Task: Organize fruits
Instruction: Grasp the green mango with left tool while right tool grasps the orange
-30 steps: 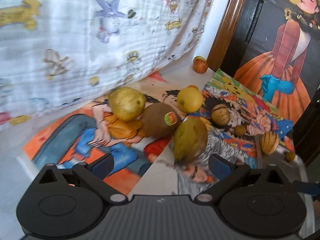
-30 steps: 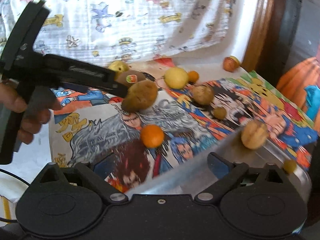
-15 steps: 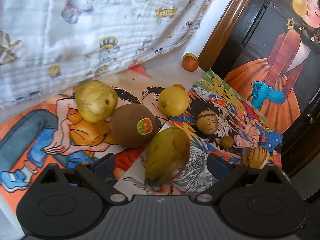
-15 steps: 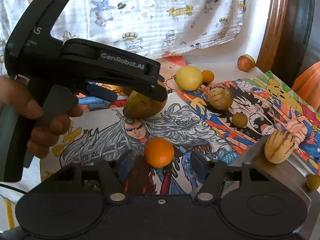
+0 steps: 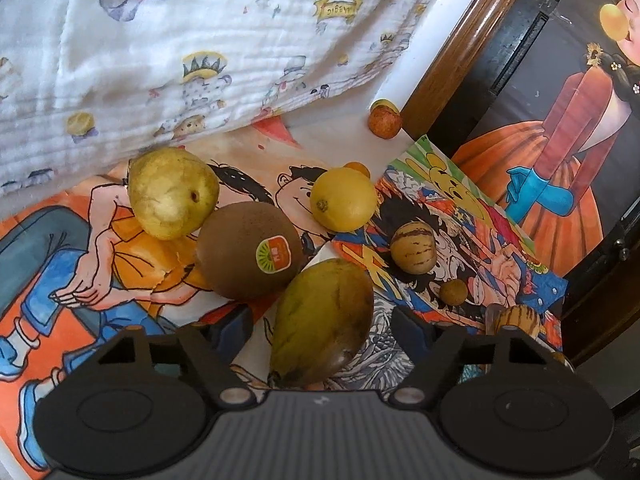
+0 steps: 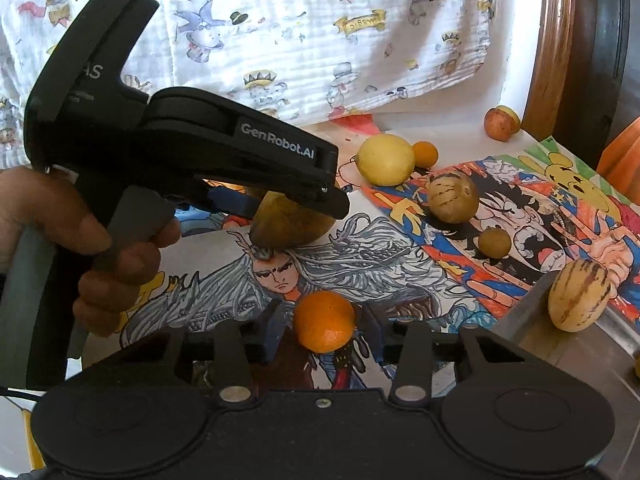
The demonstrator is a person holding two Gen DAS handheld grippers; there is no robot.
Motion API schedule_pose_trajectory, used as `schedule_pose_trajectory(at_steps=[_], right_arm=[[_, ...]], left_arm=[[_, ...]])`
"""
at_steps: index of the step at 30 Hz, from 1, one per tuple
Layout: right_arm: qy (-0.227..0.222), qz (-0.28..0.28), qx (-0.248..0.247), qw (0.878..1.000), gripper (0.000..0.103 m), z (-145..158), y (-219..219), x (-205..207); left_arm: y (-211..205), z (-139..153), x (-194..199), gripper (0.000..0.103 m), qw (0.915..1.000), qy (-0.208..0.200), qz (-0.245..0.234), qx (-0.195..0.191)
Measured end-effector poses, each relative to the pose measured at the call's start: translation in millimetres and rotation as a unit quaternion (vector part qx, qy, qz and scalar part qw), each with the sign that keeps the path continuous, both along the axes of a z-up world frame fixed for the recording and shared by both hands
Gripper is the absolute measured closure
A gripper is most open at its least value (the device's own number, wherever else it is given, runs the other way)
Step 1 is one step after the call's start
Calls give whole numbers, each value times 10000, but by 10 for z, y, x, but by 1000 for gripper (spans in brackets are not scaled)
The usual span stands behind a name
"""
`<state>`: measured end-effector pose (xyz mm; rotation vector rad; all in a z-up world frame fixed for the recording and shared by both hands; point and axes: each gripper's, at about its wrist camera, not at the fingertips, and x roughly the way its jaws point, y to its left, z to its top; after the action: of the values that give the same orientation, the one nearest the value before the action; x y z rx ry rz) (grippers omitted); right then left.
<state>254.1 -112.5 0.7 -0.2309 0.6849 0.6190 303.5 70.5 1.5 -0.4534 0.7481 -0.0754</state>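
A greenish-yellow mango (image 5: 324,320) lies on the comic-print sheets, between the fingers of my left gripper (image 5: 320,332). Its jaws are closing, and a narrow gap still shows on each side of the mango. A small orange (image 6: 324,322) sits between the blue pads (image 6: 276,328) of my right gripper (image 6: 324,330). These jaws are closing too, and the pads touch both sides of the orange. In the right wrist view a hand (image 6: 120,248) holds the left tool over the mango (image 6: 292,224).
Behind the mango lie a pear (image 5: 172,192), a stickered kiwi (image 5: 248,250), a lemon (image 5: 344,198), a striped fruit (image 5: 412,246) and a reddish fruit (image 5: 384,120). A metal tray (image 6: 528,320) at the right holds another striped fruit (image 6: 578,296). A printed cloth (image 5: 160,40) hangs behind.
Both grippers came forward and down over their fruits and their jaws narrowed. In the right wrist view the left tool slid in over the mango, and the orange now sits between the right pads.
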Motion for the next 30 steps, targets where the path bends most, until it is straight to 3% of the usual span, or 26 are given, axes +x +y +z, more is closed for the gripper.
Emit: schedule_pose_trajectory(at_steps=[5,11,30], right_arm=[[14,9,39,10000,63,-6,-1,-10],[79,-66,117,9999,68,-13,-32,6],[64,-534,603,9967,69,80,-322,-280]], left_arm=[[-16,-10,15,38,10000,27,32,11],[-15,-21,11,45,10000,51,79,-18],[-179,55,-310,47,9999,64,92,52]])
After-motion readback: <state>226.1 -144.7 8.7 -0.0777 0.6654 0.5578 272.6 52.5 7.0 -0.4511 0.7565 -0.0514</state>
